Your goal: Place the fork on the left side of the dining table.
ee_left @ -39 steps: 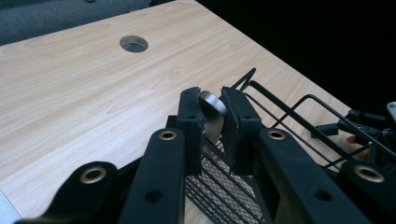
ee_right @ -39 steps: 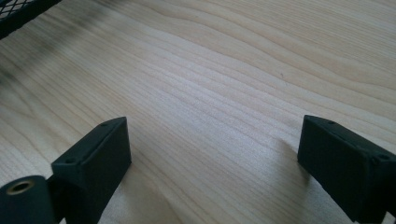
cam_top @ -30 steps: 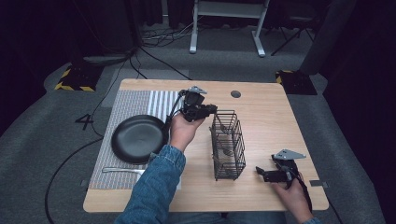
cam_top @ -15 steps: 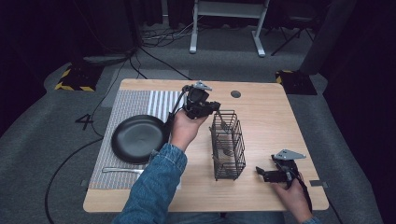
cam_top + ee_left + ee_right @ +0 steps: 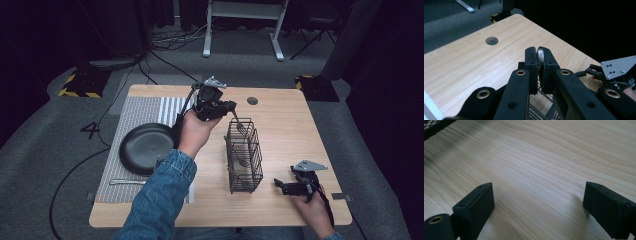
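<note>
While the left gripper (image 5: 231, 106) clamped what looked like a fork (image 5: 241, 125) above the wire basket (image 5: 244, 157), unloading remained unfinished; right gripper (image 5: 278, 185) rested beside it, wide open, empty.

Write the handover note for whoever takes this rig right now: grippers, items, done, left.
Left gripper: shut on the handle of a silver metal fork, held above the far end of the black wire cutlery basket, tines pointing down toward it.
Right gripper: open, holding nothing, low over the light wooden table right of the basket.
Black round frying pan and another silver utensil lie on the grey striped placemat.
Done: fork picked up.
Left: probably setting it down; where is your call.
</note>
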Motion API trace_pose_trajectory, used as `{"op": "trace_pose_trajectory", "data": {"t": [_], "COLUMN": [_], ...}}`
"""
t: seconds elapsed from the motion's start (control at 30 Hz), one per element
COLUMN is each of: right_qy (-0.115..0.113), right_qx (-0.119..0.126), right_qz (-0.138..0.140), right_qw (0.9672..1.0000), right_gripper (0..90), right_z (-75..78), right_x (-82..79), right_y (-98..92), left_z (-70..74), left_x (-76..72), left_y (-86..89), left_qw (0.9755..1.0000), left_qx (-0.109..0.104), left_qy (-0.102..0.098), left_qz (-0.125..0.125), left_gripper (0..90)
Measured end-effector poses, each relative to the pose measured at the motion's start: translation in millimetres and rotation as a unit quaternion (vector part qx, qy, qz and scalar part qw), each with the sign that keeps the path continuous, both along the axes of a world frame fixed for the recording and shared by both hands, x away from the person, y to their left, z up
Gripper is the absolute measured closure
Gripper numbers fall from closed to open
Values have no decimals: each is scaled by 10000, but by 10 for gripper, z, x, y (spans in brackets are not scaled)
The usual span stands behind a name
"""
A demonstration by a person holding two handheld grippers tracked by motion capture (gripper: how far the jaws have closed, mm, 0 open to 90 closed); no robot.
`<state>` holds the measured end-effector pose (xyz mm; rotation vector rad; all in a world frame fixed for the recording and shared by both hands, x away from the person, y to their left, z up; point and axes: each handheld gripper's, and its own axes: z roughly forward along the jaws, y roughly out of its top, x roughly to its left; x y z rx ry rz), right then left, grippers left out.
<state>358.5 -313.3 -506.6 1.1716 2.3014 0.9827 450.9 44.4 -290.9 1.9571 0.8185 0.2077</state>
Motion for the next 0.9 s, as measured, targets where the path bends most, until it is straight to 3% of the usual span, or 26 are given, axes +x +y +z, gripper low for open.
{"op": "trace_pose_trajectory", "data": {"t": [0.53,0.9], "right_qy": [4,-13], "right_qx": [12,7], "right_qz": [-12,0], "right_qw": [10000,10000], "right_gripper": [107,108], "right_z": [1,1], "right_x": [-2,1], "right_y": [4,2], "left_z": [322,432], "left_x": [-64,-85], "left_y": [126,347], "left_qw": [9995,9982], "left_qx": [-182,-201], "left_qy": [-233,-317], "left_qz": [121,460], "left_gripper": [862,862]}}
